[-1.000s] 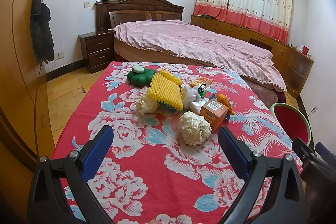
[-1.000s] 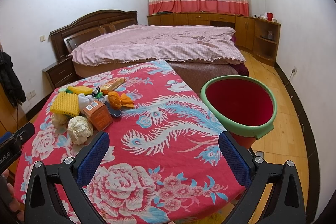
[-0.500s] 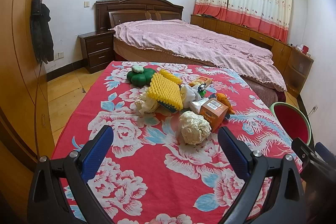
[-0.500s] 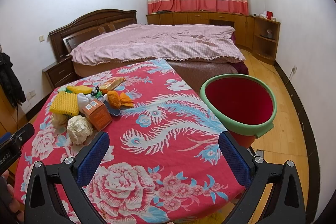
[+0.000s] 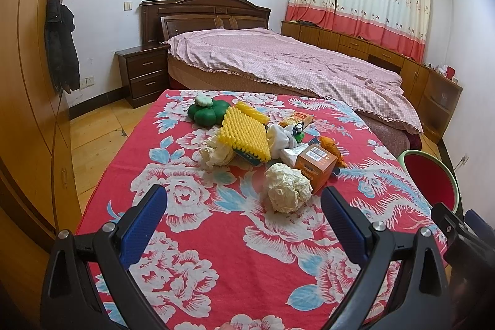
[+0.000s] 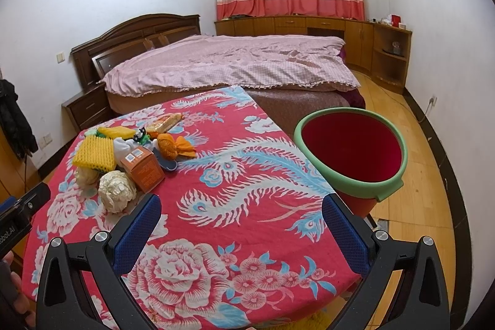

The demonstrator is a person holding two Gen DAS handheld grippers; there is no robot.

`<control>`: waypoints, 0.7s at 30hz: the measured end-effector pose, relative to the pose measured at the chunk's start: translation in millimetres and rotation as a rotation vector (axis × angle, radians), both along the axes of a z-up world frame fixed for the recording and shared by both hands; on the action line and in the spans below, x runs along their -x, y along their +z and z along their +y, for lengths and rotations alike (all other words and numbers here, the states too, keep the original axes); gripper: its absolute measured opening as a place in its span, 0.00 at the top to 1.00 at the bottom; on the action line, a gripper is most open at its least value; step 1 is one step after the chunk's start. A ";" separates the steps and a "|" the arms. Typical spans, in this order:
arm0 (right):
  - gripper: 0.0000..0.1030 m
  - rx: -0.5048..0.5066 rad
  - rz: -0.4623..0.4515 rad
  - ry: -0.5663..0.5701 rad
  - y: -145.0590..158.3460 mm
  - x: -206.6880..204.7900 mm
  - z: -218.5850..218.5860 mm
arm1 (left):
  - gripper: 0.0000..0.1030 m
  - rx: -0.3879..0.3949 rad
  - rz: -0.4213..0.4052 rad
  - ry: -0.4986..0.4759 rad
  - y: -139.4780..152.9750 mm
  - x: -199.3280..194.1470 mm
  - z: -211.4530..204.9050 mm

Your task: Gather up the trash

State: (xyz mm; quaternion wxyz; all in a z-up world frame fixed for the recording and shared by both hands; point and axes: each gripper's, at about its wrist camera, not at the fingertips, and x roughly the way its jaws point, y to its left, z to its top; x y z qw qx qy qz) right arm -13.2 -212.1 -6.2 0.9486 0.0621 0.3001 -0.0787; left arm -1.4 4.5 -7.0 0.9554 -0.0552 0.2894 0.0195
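A heap of trash lies on the red flowered table [image 5: 191, 237] [image 6: 247, 206]: a crumpled paper ball [image 5: 287, 190] [image 6: 117, 190], an orange carton [image 5: 315, 163] [image 6: 143, 169], a yellow foam net [image 5: 244, 135] [image 6: 94, 156], a second paper wad [image 5: 216, 153], an orange wrapper [image 6: 174, 146] and a snack packet [image 6: 164, 122]. My left gripper [image 5: 244, 221] hangs open just short of the paper ball. My right gripper [image 6: 241, 231] is open over the table's near right part, holding nothing. A red bin with a green rim [image 6: 352, 153] [image 5: 430, 178] stands off the table's right edge.
A green pumpkin-shaped toy [image 5: 208, 112] sits at the far side of the heap. Beyond the table are a bed [image 5: 294, 70], a nightstand [image 5: 145, 76] and a wardrobe [image 5: 27, 113] on the left. Wooden floor [image 6: 411, 206] surrounds the bin.
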 end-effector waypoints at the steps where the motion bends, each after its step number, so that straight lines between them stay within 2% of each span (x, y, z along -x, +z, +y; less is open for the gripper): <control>1: 0.00 0.000 0.000 -0.001 0.2 -0.2 0.3 | 0.04 -0.001 0.001 0.000 0.0 0.2 0.0; 21: 0.00 0.008 0.006 -0.009 1.8 -8.9 2.5 | 0.04 -0.005 0.037 0.013 -3.7 -10.4 12.7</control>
